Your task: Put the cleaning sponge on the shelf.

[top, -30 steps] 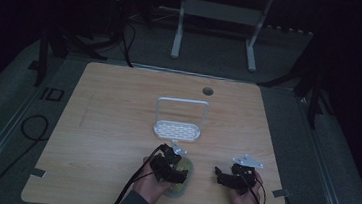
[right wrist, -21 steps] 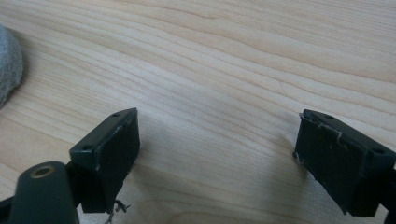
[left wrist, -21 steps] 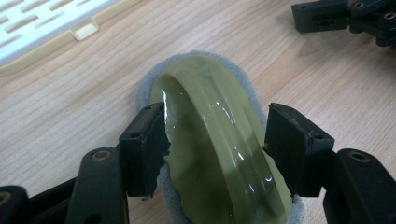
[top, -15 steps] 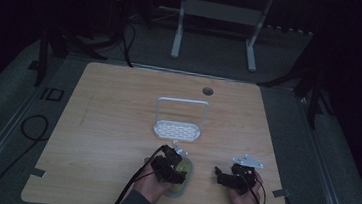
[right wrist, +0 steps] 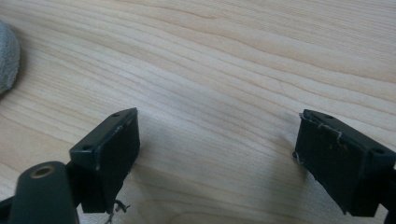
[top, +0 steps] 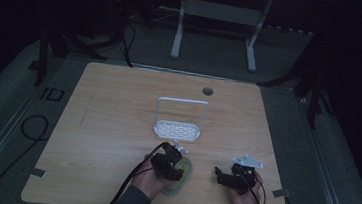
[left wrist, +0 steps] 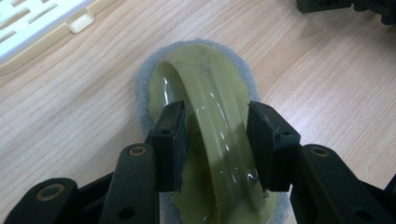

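- Green and shiny, the scrubber (left wrist: 212, 121) lies flat on the wooden table (top: 110, 140), near the front edge, under the left gripper (left wrist: 217, 144).
- It is an oval grey pad with a green plastic handle that arches over it like a little bridge.
- Its long side runs from the front of the table toward the back, and the handle runs the same way.
- The left gripper's jaws have just been closing in on that handle. One jaw stands on each side, with the handle between them. The left-hand jaw seems to touch it. I cannot tell if the other one presses yet.
- The right gripper (right wrist: 217, 163) sits beside it, well apart from the scrubber. Its jaws are spread wide over bare wood, with nothing between them.
- A bit farther back, just past the scrubber, stands a white rack (top: 178, 128). It has a flat tray with slots and a tall loop handle standing up.
- Nothing lies between the scrubber and the rack.
- Far back, near the rear edge, the table has a small round hole (top: 207, 91).
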`<state>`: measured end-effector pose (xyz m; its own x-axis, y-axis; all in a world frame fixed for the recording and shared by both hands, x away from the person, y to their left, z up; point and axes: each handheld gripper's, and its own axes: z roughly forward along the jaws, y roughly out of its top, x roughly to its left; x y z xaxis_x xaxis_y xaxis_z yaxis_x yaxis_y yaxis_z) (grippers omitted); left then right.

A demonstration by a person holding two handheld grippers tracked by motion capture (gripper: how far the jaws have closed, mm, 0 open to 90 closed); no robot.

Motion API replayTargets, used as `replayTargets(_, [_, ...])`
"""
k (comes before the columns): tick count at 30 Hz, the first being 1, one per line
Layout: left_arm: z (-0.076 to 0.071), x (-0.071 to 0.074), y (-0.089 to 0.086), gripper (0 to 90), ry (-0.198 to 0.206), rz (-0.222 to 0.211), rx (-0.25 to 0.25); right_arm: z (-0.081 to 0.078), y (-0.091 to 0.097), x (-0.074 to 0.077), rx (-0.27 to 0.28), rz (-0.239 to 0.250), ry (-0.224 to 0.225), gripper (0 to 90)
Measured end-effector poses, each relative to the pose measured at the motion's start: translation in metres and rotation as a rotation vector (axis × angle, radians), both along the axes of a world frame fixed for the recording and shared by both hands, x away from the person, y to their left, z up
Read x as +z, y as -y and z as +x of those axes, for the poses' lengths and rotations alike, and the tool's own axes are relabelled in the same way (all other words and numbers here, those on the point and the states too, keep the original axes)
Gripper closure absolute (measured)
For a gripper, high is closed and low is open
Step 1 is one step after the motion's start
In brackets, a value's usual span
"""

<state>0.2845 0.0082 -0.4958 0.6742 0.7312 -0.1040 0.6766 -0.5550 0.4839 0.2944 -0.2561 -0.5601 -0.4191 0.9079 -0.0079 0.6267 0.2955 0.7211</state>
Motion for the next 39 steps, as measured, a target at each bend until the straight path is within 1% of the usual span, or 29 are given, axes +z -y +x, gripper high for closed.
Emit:
replayTargets(1, [0.002, 0.001, -0.001, 59.1, -0.012, 0.007, -0.017, 0.000, 0.000, 0.000, 0.000, 0.000, 0.000, 13.4])
replayTargets(2, [0.003, 0.001, -0.001, 59.7, -0.017, 0.011, -0.021, 0.000, 0.000, 0.000, 0.000, 0.000, 0.000, 13.4])
replayTargets(4, [0.004, 0.002, 0.000, 61.4, -0.023, 0.030, -0.035, 0.000, 0.000, 0.000, 0.000, 0.000, 0.000, 13.4])
replayTargets(9, [0.008, 0.005, -0.001, 63.0, -0.033, 0.045, -0.056, 0.000, 0.000, 0.000, 0.000, 0.000, 0.000, 13.4])
replayTargets(10, [0.010, 0.007, -0.001, 63.3, -0.045, 0.056, -0.071, 0.000, 0.000, 0.000, 0.000, 0.001, 0.000, 13.5])
replayTargets(13, [0.013, 0.008, 0.000, 64.7, -0.054, 0.067, -0.083, 0.000, 0.000, 0.000, -0.002, 0.002, -0.001, 13.4])
replayTargets(14, [0.015, 0.010, 0.000, 65.2, -0.063, 0.079, -0.096, 0.000, 0.000, 0.000, -0.001, 0.001, -0.001, 13.5])
replayTargets(16, [0.017, 0.011, 0.001, 65.4, -0.072, 0.094, -0.112, 0.000, 0.000, 0.000, -0.001, 0.000, 0.000, 13.4])
replayTargets(18, [0.018, 0.011, 0.002, 65.5, -0.075, 0.097, -0.113, 0.000, 0.000, 0.000, -0.001, 0.001, 0.000, 13.4])
replayTargets(19, [0.020, 0.012, 0.002, 65.4, -0.086, 0.107, -0.126, 0.000, 0.000, 0.000, -0.001, 0.000, 0.000, 13.4])
replayTargets(21, [0.022, 0.013, 0.002, 65.3, -0.092, 0.125, -0.137, 0.000, 0.000, 0.000, 0.000, 0.000, 0.001, 13.4])
replayTargets(23, [0.023, 0.012, 0.003, 64.9, -0.099, 0.129, -0.141, 0.000, 0.000, 0.000, -0.001, 0.000, 0.000, 13.5])
replayTargets(24, [0.024, 0.013, 0.004, 64.9, -0.104, 0.152, -0.156, 0.000, 0.000, 0.000, -0.001, 0.000, 0.000, 13.5])
replayTargets(26, [0.025, 0.013, 0.006, 64.9, -0.111, 0.166, -0.164, 0.000, 0.000, 0.000, -0.001, 0.000, 0.000, 13.4])
replayTargets(28, [0.025, 0.013, 0.006, 65.1, -0.113, 0.169, -0.171, 0.000, 0.000, 0.000, 0.000, 0.000, 0.001, 13.4])
replayTargets(30, [0.027, 0.014, 0.005, 65.8, -0.118, 0.185, -0.185, 0.000, 0.000, 0.000, 0.000, 0.000, 0.000, 13.4])
replayTargets(33, [0.029, 0.015, 0.005, 67.3, -0.123, 0.193, -0.188, 0.000, 0.000, 0.000, -0.001, 0.000, 0.000, 13.4])
replayTargets(36, [0.033, 0.017, 0.003, 68.4, -0.141, 0.199, -0.205, 0.000, 0.000, 0.000, 0.000, 0.000, 0.000, 13.4])
replayTargets(39, [0.034, 0.018, 0.003, 70.5, -0.147, 0.210, -0.219, 0.000, 0.000, 0.000, 0.000, 0.000, 0.001, 13.4])
